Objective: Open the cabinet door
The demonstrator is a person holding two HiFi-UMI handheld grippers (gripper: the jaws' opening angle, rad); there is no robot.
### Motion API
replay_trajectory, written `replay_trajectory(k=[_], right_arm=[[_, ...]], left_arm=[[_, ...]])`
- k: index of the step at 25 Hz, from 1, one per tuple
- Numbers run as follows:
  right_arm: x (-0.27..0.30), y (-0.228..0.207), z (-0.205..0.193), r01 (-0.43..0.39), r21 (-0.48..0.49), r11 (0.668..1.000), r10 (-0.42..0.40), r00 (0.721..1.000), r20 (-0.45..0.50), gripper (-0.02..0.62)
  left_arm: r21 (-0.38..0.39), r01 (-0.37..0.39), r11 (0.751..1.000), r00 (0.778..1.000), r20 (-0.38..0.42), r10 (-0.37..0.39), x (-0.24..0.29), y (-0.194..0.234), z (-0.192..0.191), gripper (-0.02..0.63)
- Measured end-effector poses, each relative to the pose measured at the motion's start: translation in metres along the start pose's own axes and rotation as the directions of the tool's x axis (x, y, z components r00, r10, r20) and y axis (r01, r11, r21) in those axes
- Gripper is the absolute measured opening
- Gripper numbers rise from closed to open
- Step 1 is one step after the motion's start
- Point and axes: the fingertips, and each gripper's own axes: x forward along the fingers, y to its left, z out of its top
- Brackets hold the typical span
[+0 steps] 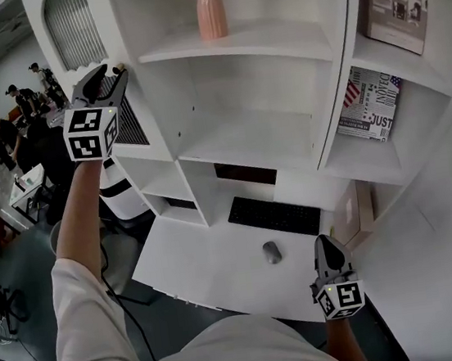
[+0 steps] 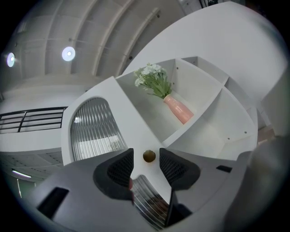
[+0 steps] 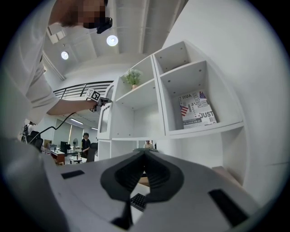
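Two tongs are being carried, but only the left tongs are being used on the task. They are being held up at the knob of the door, a ribbed-glass panel at the upper left corner of the cabinet.

The step in hand is judged to be the grasp. The knob is being framed between the left pads, which are standing apart with a thin gap on each side, so nothing is being clamped yet. Whether the door is already ajar cannot be told.

Next, a closing of the pads squarely on the small knob is probably being called for. After that comes a pull outward along the door's swing, with the grip kept firm so the round knob is not being let slip.

The left arm is being stretched up and forward, almost straight, with the tongs tilted slightly upward. The right tongs are being held low over the near edge of the table, pressed together on nothing and pointing level at the shelves.
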Motion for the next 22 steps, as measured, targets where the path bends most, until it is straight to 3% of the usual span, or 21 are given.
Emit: replay_trajectory(k=[12,22], right_arm=[[-0.002,-0.008,-0.004,0.034,0.013,0.999,-0.034,0.999,0.003,0.003],[0.005,-0.003,-0.007,0.019,0.020,1.000,-0.019,1.000,-0.002,0.003]], left_arm=[[0.048,0.021,0.999,1.000,0.007,-0.021,0.011,-0.006,0.003,0.090],[0.003,0.059,0.998,0.998,0.010,-0.060,0.013,-0.006,0.002,0.087]])
